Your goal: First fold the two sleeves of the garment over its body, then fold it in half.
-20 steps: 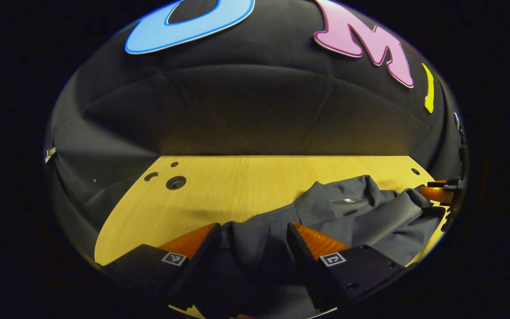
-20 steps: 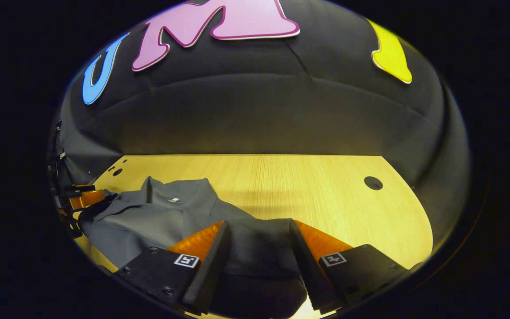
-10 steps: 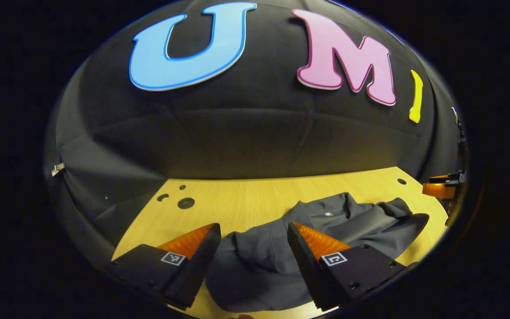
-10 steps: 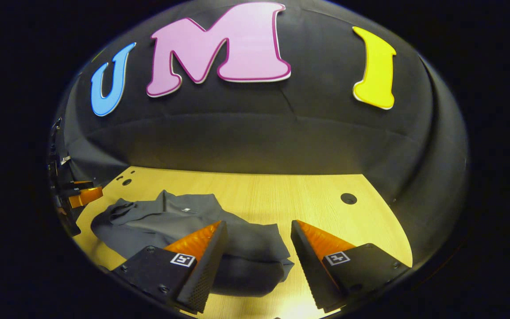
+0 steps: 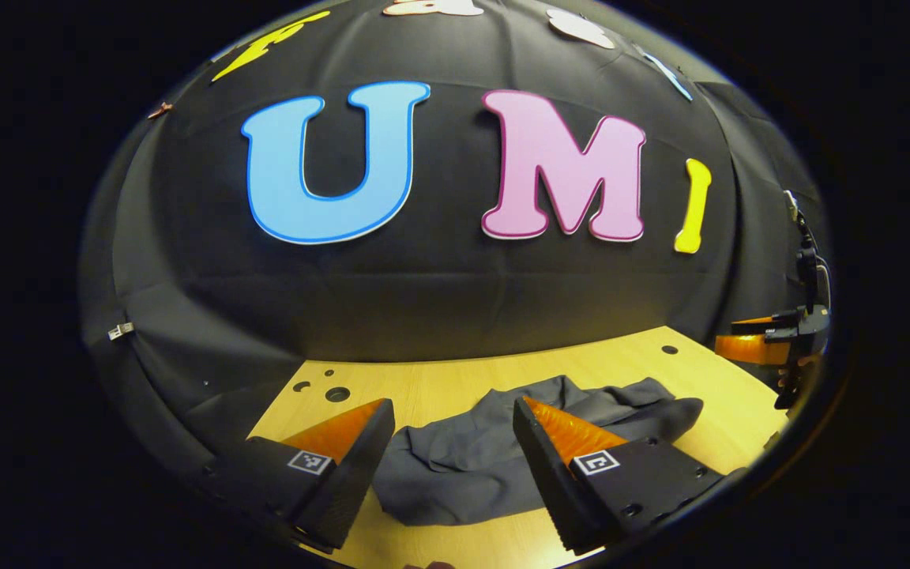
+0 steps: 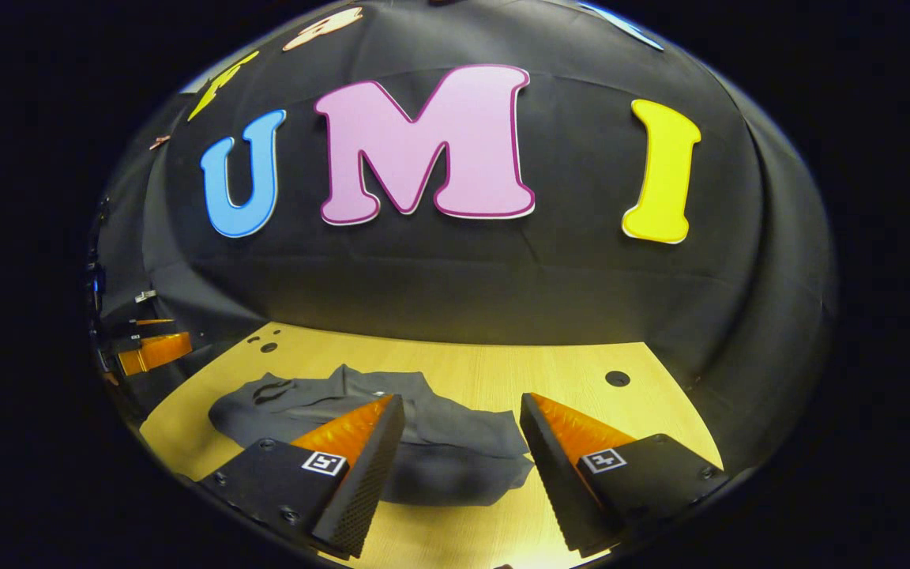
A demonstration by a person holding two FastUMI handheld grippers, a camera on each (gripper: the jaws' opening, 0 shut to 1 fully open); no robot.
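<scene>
We see the dark grey cloth garment (image 5: 463, 466) lying bunched in a low, rumpled heap on the pale yellow wood-grain desk (image 5: 439, 383), and nothing grips it. In the left gripper view, our left tongs (image 5: 451, 454) stand spread wide, with the heap showing in the gap between the two fingers and no finger touching cloth. The garment stretches from that gap out toward 2 o'clock, where one rounded end (image 5: 664, 411) rests flat on the wood. At 3 o'clock, up above the desk's edge, the right tongs hang in the air, well apart from the garment. Round holes (image 5: 336, 393) dot the desk at 10 o'clock.

In the right gripper view, the right tongs (image 6: 459, 458) are spread wide too, pinching nothing. The garment (image 6: 439, 458) lies between and beyond the fingers, running toward 10 o'clock, with creased folds (image 6: 273, 391) at its far end. The left tongs (image 6: 153, 352) hover at 9 o'clock, clear of the cloth. One round hole (image 6: 617, 378) sits in the desk at 2 o'clock, near the black cloth wall (image 6: 455, 276) behind it.
</scene>
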